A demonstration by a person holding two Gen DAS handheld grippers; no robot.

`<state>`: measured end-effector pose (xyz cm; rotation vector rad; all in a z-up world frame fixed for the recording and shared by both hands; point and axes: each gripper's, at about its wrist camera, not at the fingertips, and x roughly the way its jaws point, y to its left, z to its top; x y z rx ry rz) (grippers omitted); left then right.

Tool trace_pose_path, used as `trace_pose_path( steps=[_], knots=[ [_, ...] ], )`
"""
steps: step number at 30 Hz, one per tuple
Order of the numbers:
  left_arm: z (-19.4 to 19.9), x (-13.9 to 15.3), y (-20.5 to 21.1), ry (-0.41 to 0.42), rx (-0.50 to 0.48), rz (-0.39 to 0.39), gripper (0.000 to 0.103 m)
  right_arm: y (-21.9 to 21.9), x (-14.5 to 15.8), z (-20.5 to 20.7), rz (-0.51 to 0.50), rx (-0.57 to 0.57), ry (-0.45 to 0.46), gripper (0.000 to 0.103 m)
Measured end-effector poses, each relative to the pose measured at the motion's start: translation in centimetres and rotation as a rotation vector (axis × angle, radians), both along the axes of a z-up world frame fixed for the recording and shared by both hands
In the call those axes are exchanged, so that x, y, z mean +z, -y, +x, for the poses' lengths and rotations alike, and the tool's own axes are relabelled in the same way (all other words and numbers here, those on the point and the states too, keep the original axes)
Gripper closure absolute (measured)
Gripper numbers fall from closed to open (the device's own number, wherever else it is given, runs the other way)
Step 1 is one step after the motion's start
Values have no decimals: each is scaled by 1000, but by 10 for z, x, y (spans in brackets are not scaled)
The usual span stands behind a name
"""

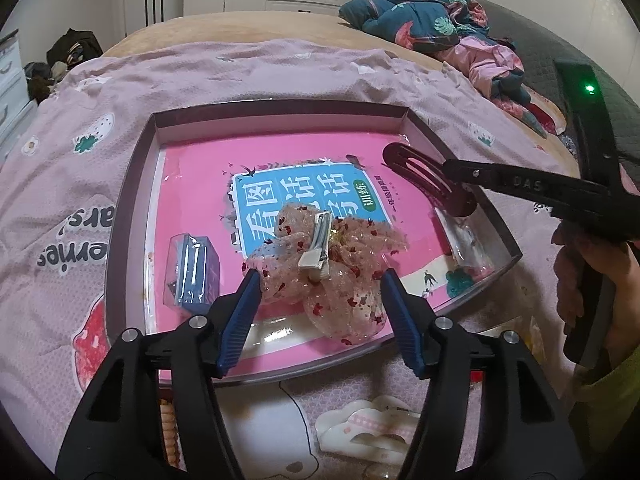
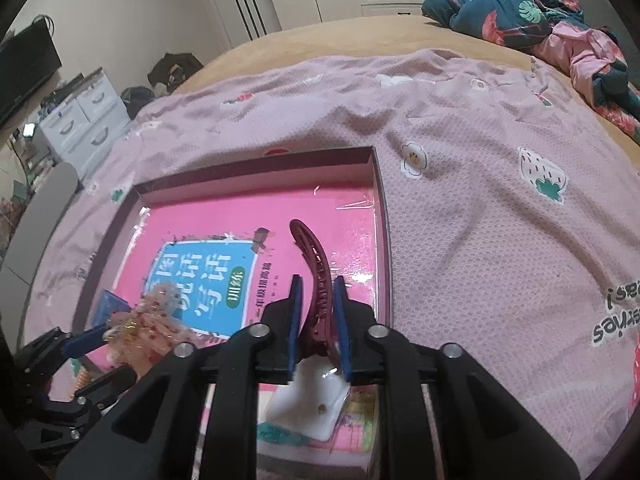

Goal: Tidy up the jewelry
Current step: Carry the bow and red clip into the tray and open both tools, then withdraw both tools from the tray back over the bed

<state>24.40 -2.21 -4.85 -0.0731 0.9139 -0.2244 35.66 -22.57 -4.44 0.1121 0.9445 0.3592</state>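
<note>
**Sorting hair pieces over the box**

Hovering low over the box, the left gripper has its blue fingers spread fairly wide, one on each side of the bow. This sheer pink bow with red flecks and a silver clip on top lies in the near half of the box, on the pink book that covers the box floor. Neither pad presses on the bow; a gap shows at each side.

The right gripper reaches into the right side of the box. Its fingers stand narrow, with the dark red claw clip between them. The clip's curved, toothed end points toward the far wall of the box and sits above the book. From the right wrist view the right pad looks to touch the clip while a sliver of space shows at the left pad; whether the clip is firmly pinched I cannot tell.

A small blue packet lies in the near left part of the box. A clear packet lies by the right wall, under the right gripper. The box rests on a pink quilt. Outside the near wall lies a white cloud-shaped dish. A hand grips the right gripper's handle beyond the box's right wall.
</note>
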Motion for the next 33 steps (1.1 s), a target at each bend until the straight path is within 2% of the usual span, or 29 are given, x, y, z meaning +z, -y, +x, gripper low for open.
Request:
trace_pose_path(
  steps=[2,5,6,9,11,15,18,19,23,33],
  knots=[
    [-1,1,-1,0,1,-1,49,5,8,-7,31,-6,18,64],
    [-1,2,-2,-4,2,-4,47,11,20,-20,47,-6,49,51],
    [-2,3,-2,-3,3,-3,45,13,23,-24,53,-6,58,43],
    [-5,8,-3,7,4,-9,41,19,35,-38,66,-10,90,30],
    [-8,12,-4,15,9,-12,40,23,41,-48,60,-7,105,29],
    [-16,26,-9,36,24,-34,33,29,51,-62,61,-8,123,19],
    [-25,42,-11,66,36,-41,29,32,62,-74,57,-4,146,16],
    [-28,47,-12,74,39,-45,22,32,66,-78,54,0,155,15],
    [-44,71,-18,122,62,-46,9,32,81,-95,44,8,188,10],
    [-87,114,-35,205,123,-64,9,32,116,-132,47,28,272,6]
  ],
)
